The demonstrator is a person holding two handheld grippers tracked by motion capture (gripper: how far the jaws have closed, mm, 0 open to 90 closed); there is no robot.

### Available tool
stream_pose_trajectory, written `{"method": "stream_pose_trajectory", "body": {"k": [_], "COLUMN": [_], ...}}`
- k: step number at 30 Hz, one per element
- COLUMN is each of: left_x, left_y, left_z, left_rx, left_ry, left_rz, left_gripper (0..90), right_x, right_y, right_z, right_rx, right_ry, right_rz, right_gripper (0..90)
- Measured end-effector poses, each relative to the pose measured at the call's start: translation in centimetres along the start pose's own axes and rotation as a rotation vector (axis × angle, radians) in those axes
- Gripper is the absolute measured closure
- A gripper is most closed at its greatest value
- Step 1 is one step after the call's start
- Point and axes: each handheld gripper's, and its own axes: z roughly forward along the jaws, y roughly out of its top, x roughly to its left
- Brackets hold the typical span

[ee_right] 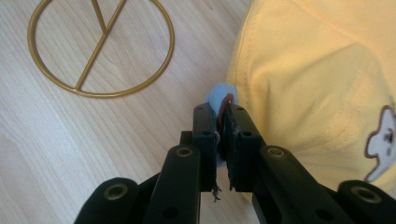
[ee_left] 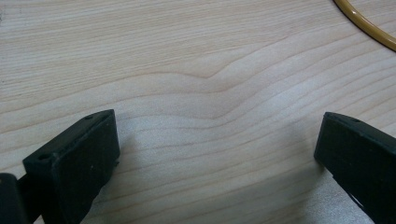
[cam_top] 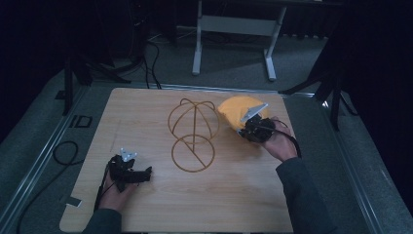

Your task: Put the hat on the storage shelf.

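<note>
Yellow cap [cam_top: 237,111]: far-right on wood table [cam_top: 146,204], beside gold wire stand [cam_top: 192,134]; R gripper [ee_right: 223,123] clenched on small blue-brown tab at cap's edge; L gripper [ee_left: 215,149] w/ jaws wide apart, nothing btwn, resting near-left, well apart from cap.

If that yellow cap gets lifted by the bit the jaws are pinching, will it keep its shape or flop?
The yellow cap looks like soft stitched cloth, so it would probably sag. The right gripper is shut on a small tab at its edge, so it would likely dangle. It seems light.
</note>
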Motion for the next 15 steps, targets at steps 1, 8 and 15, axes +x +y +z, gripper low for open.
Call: {"method": "stream_pose_trajectory", "body": {"k": [1, 8, 15], "left_x": [0.0, 0.0, 0.0], "left_y": [0.0, 0.0, 0.0], "left_z": [0.0, 0.0, 0.0], "left_rx": [0.001, -0.001, -0.002], "left_ry": [0.0, 0.0, 0.0], "left_rz": [0.001, -0.002, -0.002], "left_gripper": [0.2, 0.2, 0.1], "right_x": [-0.1, -0.7, -1.6], "right_y": [0.1, 0.3, 0.5], "right_z": [-0.2, -2.0, -4.1], "right_rx": [-0.001, 0.009, 0.003], "right_ry": [-0.003, -0.027, -0.052], "right_rz": [-0.006, -0.02, -0.021], "right_gripper": [83.8, 83.8, 83.7]}}
